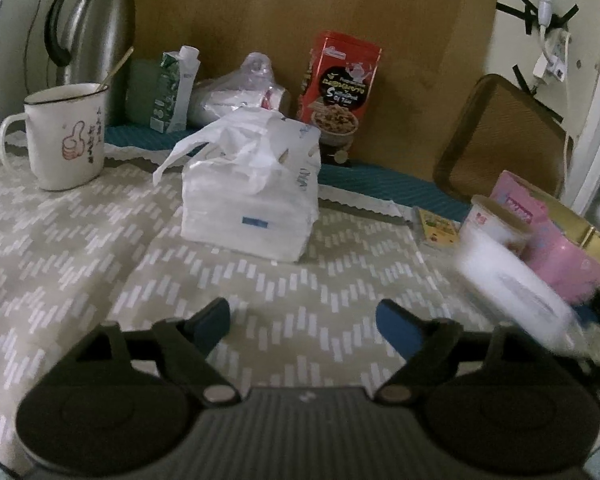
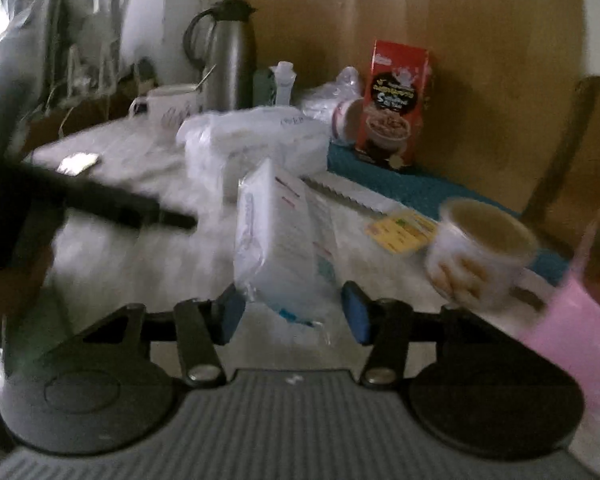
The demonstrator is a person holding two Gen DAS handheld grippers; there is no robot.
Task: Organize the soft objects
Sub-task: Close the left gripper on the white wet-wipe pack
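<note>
A white tissue pack (image 1: pixel 256 184) in torn plastic wrap stands on the patterned tablecloth (image 1: pixel 100 248), ahead of my left gripper (image 1: pixel 302 316), which is open and empty above the cloth. It also shows in the right wrist view (image 2: pixel 256 144), farther back. My right gripper (image 2: pixel 292 312) is shut on a smaller white wrapped tissue pack (image 2: pixel 284 240), held edge-up between the blue pads (image 2: pixel 230 312). That pack shows blurred at the right in the left wrist view (image 1: pixel 508 280).
A white mug (image 1: pixel 64 136) and steel thermos (image 1: pixel 94 28) stand far left. A carton (image 1: pixel 176 88), a plastic bag (image 1: pixel 240 92) and a red box (image 1: pixel 338 88) line the back. A printed cup (image 2: pixel 480 252), a pink container (image 2: pixel 572 320) and a yellow card (image 2: pixel 400 232) sit right.
</note>
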